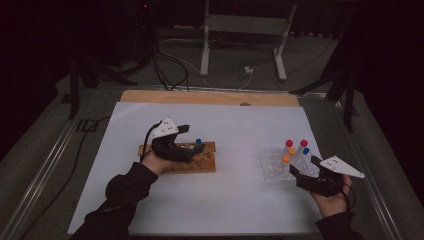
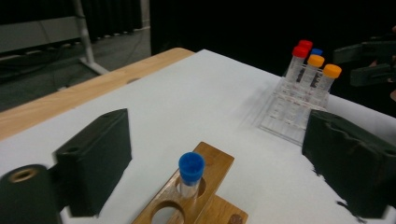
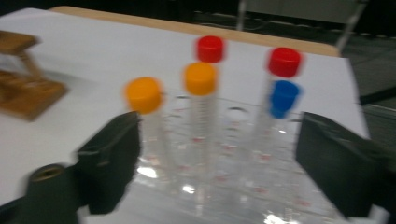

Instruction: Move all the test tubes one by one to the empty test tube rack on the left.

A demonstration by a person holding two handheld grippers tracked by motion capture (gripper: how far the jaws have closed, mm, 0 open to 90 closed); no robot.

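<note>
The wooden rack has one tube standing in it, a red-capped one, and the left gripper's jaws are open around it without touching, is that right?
Not quite: the tube standing in the wooden rack has a blue cap, not red, as the left gripper view shows. The rest holds: it is the one tube there, and the left gripper has its jaws open either side of it, apart from it.

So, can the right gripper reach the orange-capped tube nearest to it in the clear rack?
Probably yes: the right gripper is open beside the clear rack, and the orange-capped tube stands at the near edge with nothing before it.
</note>
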